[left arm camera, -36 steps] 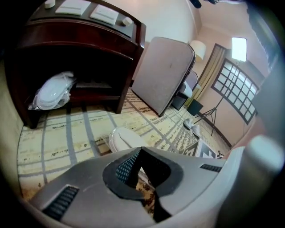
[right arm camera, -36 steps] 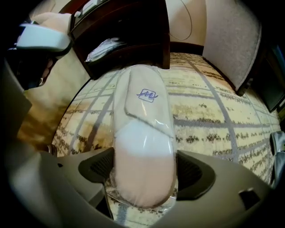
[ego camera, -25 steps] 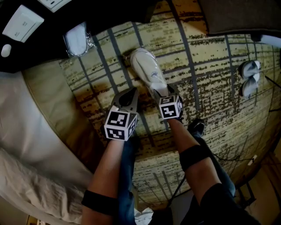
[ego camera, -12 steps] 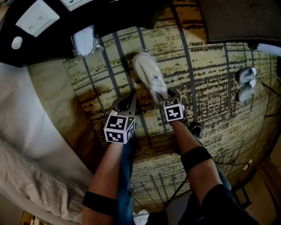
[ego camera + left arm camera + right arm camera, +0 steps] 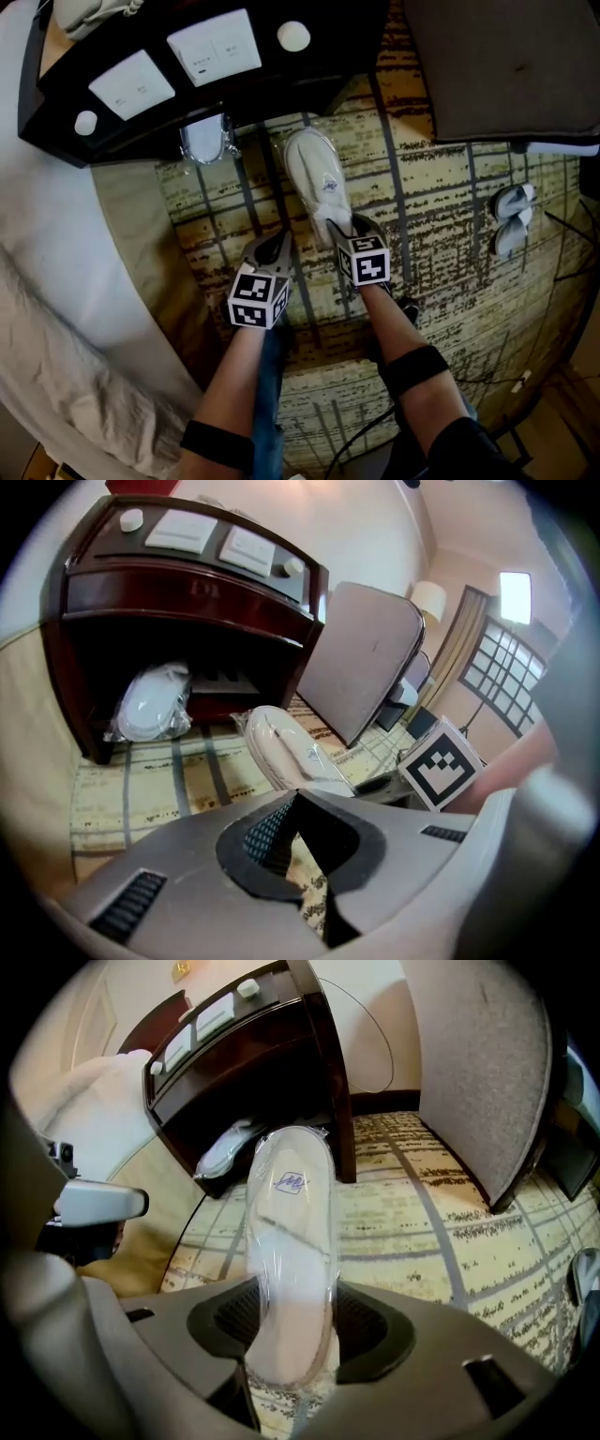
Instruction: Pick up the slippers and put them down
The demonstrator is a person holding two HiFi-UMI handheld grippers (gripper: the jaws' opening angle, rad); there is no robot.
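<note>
my right gripper [image 5: 340,228], jaws just closed, pinched one wrapped slipper [image 5: 317,169]; left gripper [image 5: 279,242] stayed pressed together, empty; two more slippers [image 5: 513,200] lay far right.

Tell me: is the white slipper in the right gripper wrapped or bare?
Wrapped: clear shiny plastic film covers the white slipper; the right gripper's jaws, just closed further, press on it.

Left gripper [image 5: 279,242] closed, right gripper [image 5: 345,228] clamped.

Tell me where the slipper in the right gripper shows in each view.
Head view: slipper upper centre, near end in right gripper.
Left gripper view: slipper centre, above the jaws.
Right gripper view: slipper centre, jaws just closed on it.
Shared landmark: dark nightstand beyond it.
</note>
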